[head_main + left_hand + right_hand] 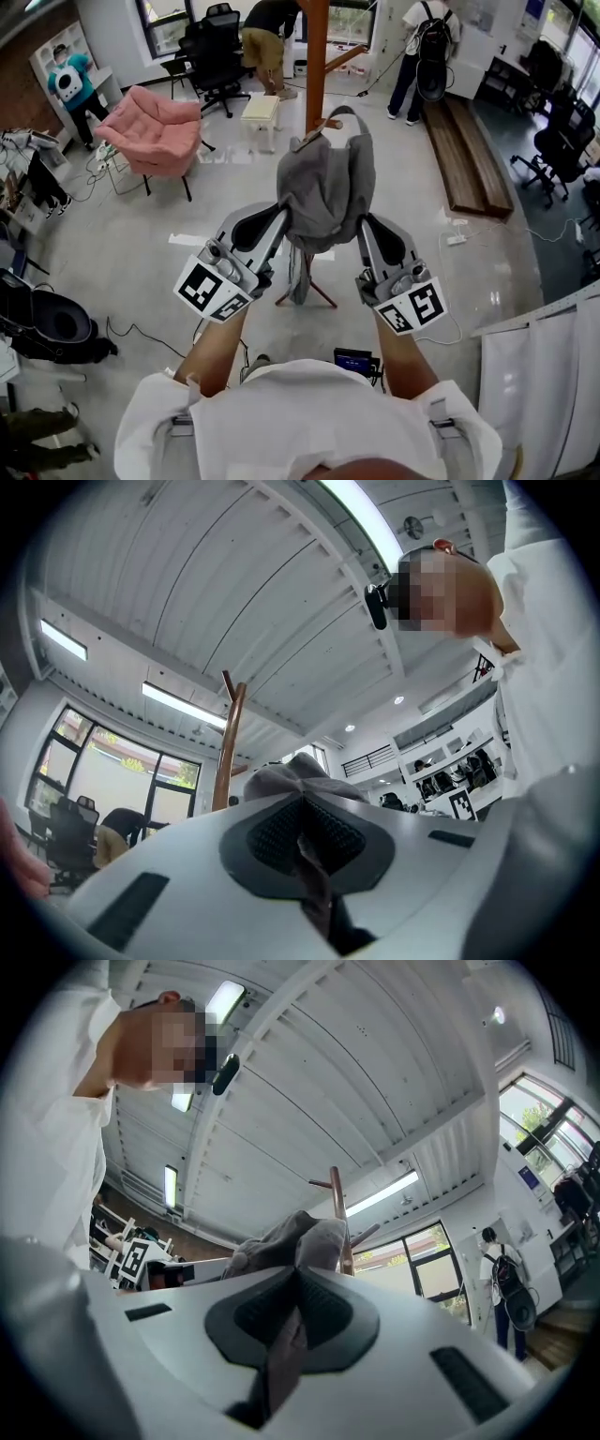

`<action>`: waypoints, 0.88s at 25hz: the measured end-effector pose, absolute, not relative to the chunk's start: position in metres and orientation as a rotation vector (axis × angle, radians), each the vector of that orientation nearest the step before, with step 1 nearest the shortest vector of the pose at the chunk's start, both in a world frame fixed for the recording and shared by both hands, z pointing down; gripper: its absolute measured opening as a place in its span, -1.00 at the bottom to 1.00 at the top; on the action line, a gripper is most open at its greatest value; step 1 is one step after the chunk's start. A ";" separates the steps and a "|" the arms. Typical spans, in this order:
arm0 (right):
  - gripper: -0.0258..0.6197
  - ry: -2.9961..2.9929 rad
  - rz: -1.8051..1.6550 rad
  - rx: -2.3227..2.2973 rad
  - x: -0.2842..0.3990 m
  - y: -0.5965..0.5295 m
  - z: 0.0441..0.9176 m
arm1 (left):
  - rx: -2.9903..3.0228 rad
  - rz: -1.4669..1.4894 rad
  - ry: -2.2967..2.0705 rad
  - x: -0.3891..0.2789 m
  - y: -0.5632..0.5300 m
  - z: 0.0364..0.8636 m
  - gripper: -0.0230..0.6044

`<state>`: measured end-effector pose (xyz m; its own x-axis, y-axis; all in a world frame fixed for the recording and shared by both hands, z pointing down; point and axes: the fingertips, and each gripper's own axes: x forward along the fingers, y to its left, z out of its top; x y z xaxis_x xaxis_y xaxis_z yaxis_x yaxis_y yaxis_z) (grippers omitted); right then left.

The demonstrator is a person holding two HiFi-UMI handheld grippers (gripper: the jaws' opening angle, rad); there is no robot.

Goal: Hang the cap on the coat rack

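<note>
In the head view I hold a grey cap (326, 187) up in front of the wooden coat rack (315, 56), whose feet (307, 291) show below it. A wooden peg (324, 125) pokes out at the cap's top edge. My left gripper (279, 223) is shut on the cap's left side and my right gripper (362, 225) on its right side. The left gripper view has grey fabric pinched between the pads, with the cap (300, 771) bulging beyond and the rack pole (231, 747) behind. In the right gripper view the cap (291, 1239) sits before the pole (340, 1213).
A pink armchair (155, 131) stands at the left, black office chairs (214, 52) behind it, a small pale table (262, 111) near the pole. A wooden bench (473, 155) runs along the right. People (422, 47) stand at the back. Cables (141, 333) lie on the floor.
</note>
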<state>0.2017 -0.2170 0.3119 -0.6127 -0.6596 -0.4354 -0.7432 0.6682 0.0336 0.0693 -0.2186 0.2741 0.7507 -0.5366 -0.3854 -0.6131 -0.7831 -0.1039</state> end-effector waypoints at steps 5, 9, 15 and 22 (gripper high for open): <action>-0.83 2.495 0.297 -1.095 0.195 -0.221 0.312 | -2.707 0.488 0.888 0.067 -0.221 0.272 -0.86; -0.83 2.498 0.281 -1.124 0.191 -0.239 0.316 | -2.720 0.510 0.880 0.062 -0.239 0.277 -0.86; -0.83 2.494 0.255 -1.172 0.191 -0.265 0.323 | -2.757 0.521 0.863 0.066 -0.266 0.284 -0.86; -0.83 2.502 0.197 -1.211 0.192 -0.291 0.339 | -2.796 0.495 0.867 0.065 -0.290 0.299 -0.86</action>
<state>0.1922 -0.2909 0.3395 -0.5719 -0.7314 -0.3715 -0.7805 0.6245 -0.0280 0.0647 -0.2902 0.2989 0.7757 -0.5172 -0.3617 -0.5744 -0.8160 -0.0651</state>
